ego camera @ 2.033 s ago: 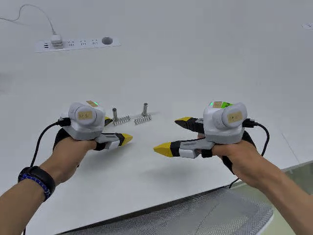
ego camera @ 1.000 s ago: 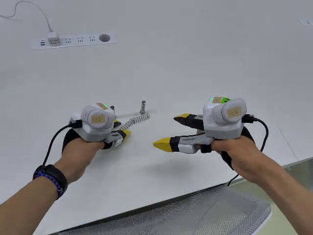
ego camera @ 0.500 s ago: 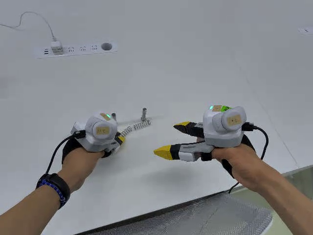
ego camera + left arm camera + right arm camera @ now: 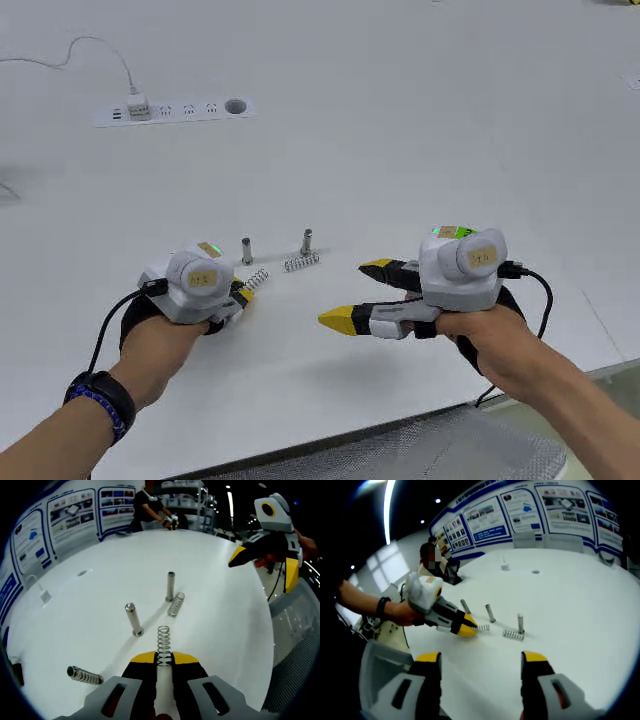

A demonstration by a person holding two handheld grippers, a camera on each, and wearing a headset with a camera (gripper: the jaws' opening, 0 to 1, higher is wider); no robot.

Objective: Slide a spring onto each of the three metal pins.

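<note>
- Three pins are on the white tabletop: a far pin, a middle pin and a third pin.
- Left hand-held gripper is clamped on one spring, which points toward the pins.
- Another spring lies beside the far pin.
- Right hand-held gripper hovers wide open and empty.
</note>
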